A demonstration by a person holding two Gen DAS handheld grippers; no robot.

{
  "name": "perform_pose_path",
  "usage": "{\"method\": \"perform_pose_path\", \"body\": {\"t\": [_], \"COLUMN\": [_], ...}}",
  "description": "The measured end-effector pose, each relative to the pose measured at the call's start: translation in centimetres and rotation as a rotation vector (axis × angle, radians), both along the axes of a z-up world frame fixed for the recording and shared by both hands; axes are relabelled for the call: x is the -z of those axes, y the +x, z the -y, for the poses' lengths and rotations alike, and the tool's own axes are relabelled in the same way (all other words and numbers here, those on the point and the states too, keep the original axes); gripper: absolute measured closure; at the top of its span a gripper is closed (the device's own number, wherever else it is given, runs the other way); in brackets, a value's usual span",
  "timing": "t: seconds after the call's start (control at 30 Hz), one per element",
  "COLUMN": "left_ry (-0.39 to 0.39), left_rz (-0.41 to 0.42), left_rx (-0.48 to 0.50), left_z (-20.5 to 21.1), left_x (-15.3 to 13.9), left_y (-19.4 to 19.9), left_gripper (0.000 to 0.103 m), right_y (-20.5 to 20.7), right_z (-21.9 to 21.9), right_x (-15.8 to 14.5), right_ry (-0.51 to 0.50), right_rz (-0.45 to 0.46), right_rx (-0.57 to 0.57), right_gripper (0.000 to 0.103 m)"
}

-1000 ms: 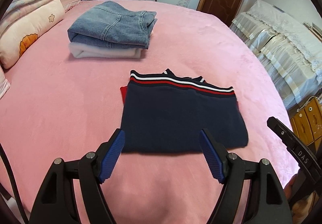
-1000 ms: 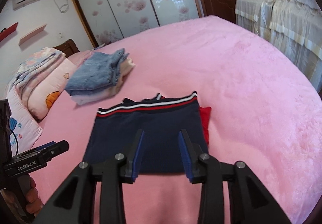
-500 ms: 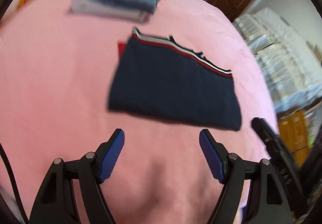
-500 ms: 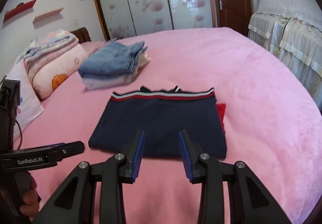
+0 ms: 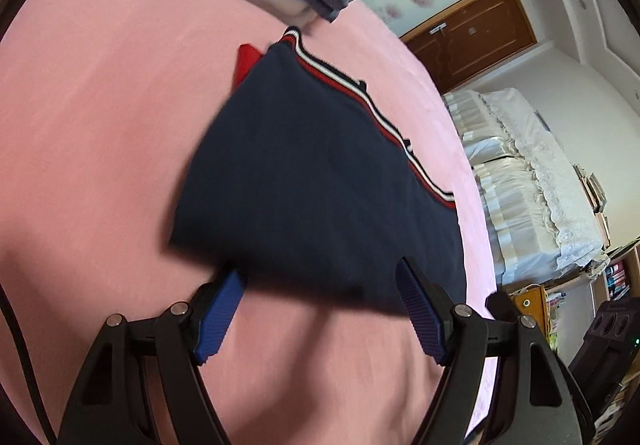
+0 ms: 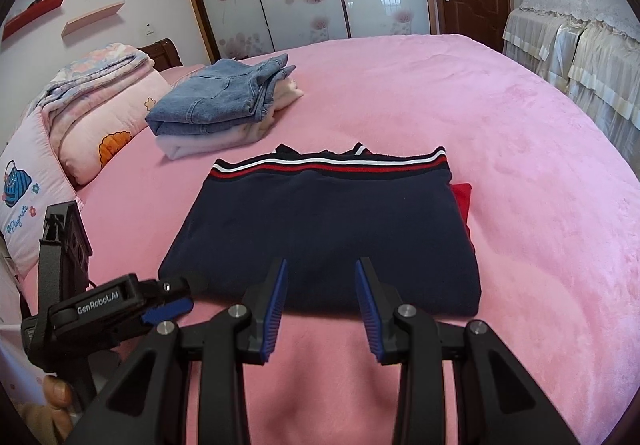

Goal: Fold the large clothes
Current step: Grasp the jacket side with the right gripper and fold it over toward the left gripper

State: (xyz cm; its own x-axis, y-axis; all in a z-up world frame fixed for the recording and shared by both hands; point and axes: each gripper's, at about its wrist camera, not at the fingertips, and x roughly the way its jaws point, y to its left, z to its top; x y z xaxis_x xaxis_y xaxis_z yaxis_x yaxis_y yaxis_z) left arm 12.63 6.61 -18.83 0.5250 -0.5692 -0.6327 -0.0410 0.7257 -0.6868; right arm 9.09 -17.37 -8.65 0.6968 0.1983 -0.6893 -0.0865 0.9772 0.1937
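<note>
A folded navy sweater (image 6: 320, 229) with a red and white striped hem lies flat on the pink bed (image 6: 520, 165). A red part (image 6: 462, 197) sticks out at its right side. My right gripper (image 6: 320, 265) hovers at the sweater's near edge, jaws partly open, no cloth pinched between the pads. My left gripper (image 5: 320, 271) stands wide open at the near edge of the sweater (image 5: 320, 165), the view tilted and blurred. In the right wrist view the left gripper (image 6: 180, 295) sits by the sweater's near left corner, held by a hand (image 6: 56, 397).
A stack of folded jeans on a pale garment (image 6: 224, 101) lies farther back on the left. Pillows and a folded quilt (image 6: 100, 113) are at the bed's left end. Cloth-covered furniture (image 6: 580, 45) stands beyond the bed's right edge.
My left gripper has sunk toward the sweater's near edge and rolled, so its view tilts. The right gripper has come down closer to that edge. Neither opening has changed.
</note>
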Motion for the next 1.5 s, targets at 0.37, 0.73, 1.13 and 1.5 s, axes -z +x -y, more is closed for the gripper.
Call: {"method": "perform_pose_path", "body": {"t": [0.37,0.73,1.13,1.5], "left_ry": [-0.053,0.184,0.350,0.445], "left_rz": [0.049,0.085,0.349,0.390], "left_rx": [-0.046,-0.056,0.098,0.295], "left_z": [-0.4,0.4,7.2,15.8], "left_x": [0.4,-2.6,-10.1,-11.6], "left_y": [4.9,4.9,3.7,4.2], "left_gripper": [0.028,0.089,0.094,0.094], "right_y": [2.4,6.7,7.6,4.1], "right_z": [-0.7,-4.7,-2.0,5.5], "right_x": [1.4,3.8,6.5,3.9], "right_ry": [-0.031,-0.250,-0.052,0.252], "right_rz": [-0.010,0.002,-0.090,-0.143], "right_rx": [0.000,-0.077,-0.077,-0.029], "right_gripper": [0.068,0.087,0.095,0.096]}}
